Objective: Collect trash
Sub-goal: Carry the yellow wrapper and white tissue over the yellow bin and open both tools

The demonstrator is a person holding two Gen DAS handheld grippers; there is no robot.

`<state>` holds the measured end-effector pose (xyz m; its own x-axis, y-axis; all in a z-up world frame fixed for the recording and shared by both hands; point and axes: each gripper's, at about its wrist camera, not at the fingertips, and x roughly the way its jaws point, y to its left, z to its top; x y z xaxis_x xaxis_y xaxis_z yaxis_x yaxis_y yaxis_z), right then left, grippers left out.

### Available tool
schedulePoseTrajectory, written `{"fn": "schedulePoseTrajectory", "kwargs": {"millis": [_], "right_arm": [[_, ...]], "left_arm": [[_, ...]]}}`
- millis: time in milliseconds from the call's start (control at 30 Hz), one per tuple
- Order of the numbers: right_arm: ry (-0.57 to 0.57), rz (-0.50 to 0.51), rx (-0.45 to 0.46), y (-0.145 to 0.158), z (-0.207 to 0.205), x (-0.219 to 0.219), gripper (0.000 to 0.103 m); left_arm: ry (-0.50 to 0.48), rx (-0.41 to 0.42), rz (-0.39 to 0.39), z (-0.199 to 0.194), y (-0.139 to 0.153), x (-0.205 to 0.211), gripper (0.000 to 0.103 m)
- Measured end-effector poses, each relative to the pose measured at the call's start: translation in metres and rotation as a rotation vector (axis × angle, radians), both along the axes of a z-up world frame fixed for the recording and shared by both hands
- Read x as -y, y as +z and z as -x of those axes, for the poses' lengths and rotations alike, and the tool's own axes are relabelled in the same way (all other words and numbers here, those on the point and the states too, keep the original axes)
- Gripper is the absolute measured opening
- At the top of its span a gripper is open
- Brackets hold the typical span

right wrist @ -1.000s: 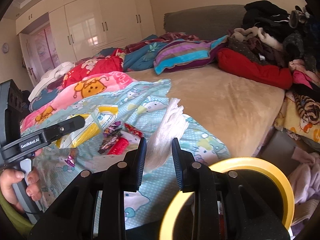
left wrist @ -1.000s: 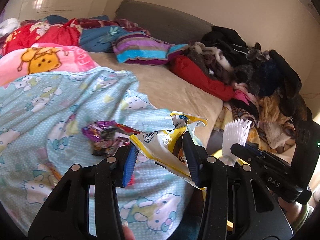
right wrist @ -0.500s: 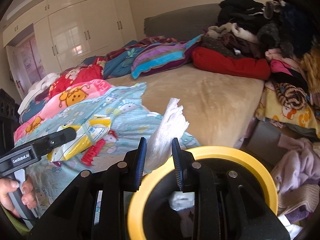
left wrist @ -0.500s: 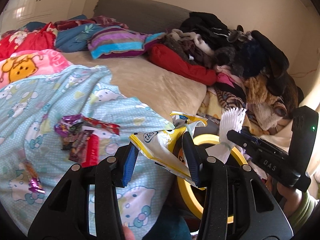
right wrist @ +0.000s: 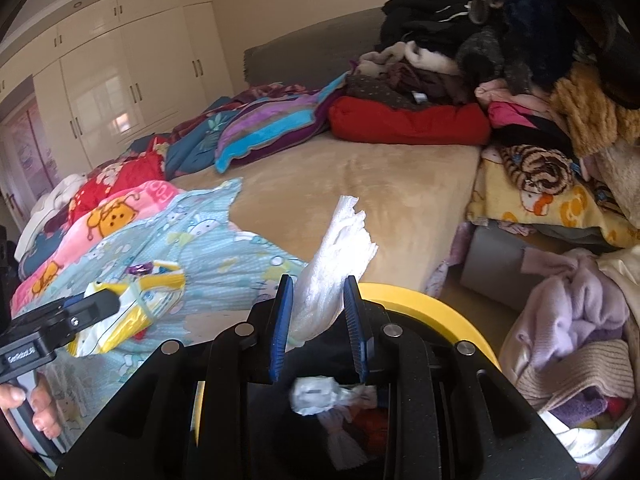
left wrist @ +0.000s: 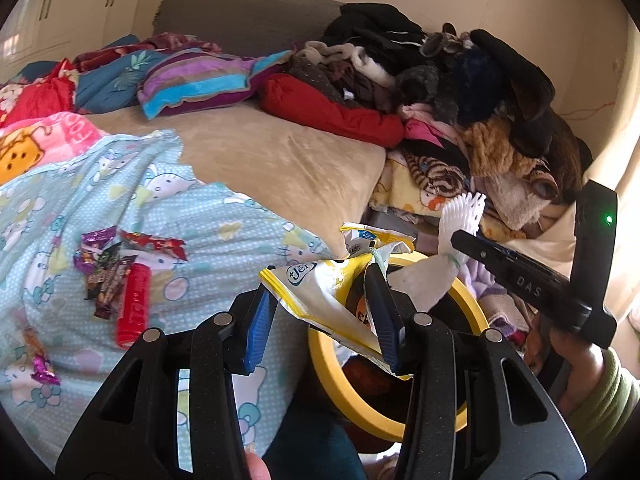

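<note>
Left gripper (left wrist: 320,320) pinches yellow snack wrapper (left wrist: 320,296), lower centre. Right gripper (right wrist: 318,328) pinches white tissue (right wrist: 336,268), centre, above yellow-rimmed bin (right wrist: 444,316). Centre both over bin mouth, then release. More wrappers (left wrist: 116,272) on blue blanket (left wrist: 160,200), left.

A crumpled yellow-and-white wrapper (left wrist: 324,296) and a bunched white tissue (right wrist: 332,268) are held above a yellow-rimmed bin (left wrist: 404,420). More wrappers (left wrist: 116,272) lie scattered on the blue blanket (left wrist: 224,220).
</note>
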<state>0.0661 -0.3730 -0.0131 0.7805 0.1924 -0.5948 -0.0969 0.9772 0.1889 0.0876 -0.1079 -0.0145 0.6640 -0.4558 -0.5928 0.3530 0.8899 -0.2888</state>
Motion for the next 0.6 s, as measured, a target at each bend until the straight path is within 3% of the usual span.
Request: {"fn": "schedulePoseTrajectory", "kwargs": {"millis": [600], "right_arm": [[-0.103,0.049,-0.003,-0.015,0.005,0.041,0.025]], "left_arm": [[-0.109,-0.014,-0.051,0.014,-0.012,0.047,0.037]]}}
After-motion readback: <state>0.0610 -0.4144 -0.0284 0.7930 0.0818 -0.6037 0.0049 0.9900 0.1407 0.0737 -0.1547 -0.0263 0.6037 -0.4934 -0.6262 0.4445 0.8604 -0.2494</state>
